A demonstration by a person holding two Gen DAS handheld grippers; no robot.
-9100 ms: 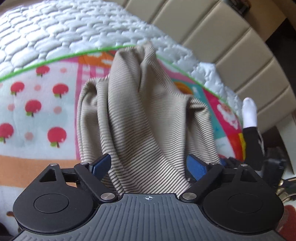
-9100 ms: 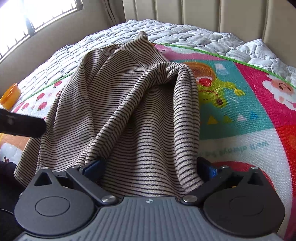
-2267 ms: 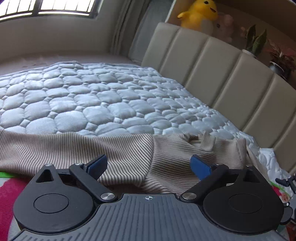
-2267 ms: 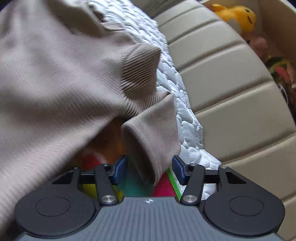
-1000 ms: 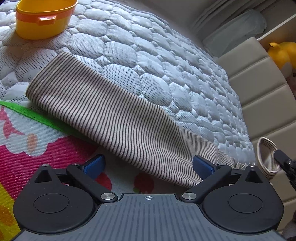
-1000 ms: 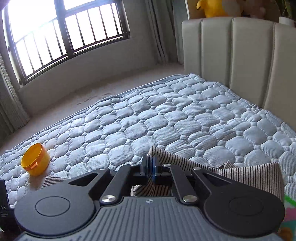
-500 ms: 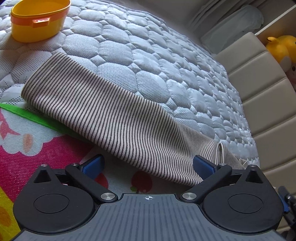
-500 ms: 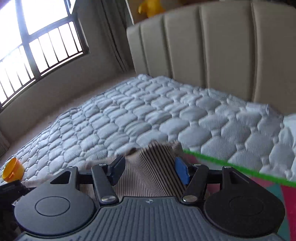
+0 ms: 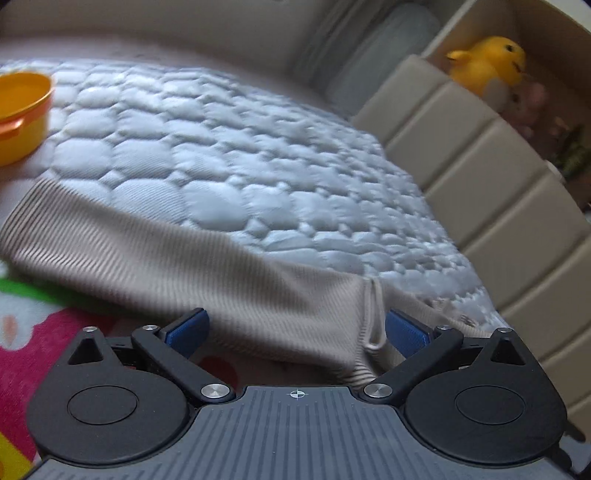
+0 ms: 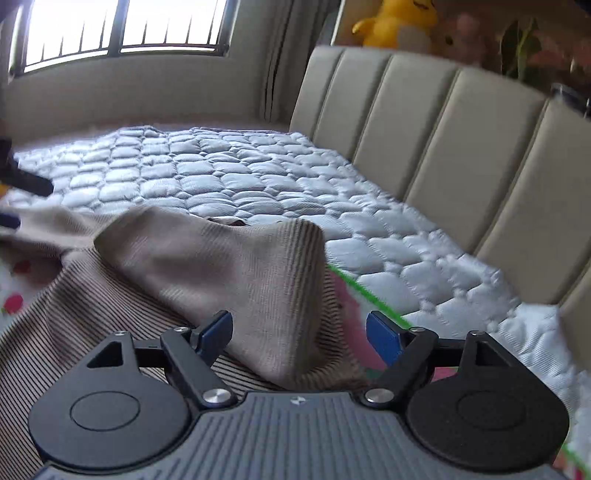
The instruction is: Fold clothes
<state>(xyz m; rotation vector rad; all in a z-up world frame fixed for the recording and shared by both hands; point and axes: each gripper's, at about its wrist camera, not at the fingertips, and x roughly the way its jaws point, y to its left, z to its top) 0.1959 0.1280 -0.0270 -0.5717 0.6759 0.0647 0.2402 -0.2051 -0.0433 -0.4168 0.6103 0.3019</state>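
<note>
While both claws (image 9: 295, 330) (image 10: 299, 332) gape over the striped sweater (image 10: 207, 266), a yellow cup (image 9: 20, 114) sits nearby.

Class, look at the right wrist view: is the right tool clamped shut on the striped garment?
No: the right tool is open, its blue pads apart around the striped garment.

Quilted white mattress (image 10: 229, 173), beige padded headboard (image 10: 443, 140), barred window (image 10: 122, 29).

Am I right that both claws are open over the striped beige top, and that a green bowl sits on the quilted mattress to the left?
Nearly: the bowl is orange-yellow, not green, as the left wrist view shows. The left claw and right claw are indeed open over the striped beige top, on the quilted mattress.
</note>
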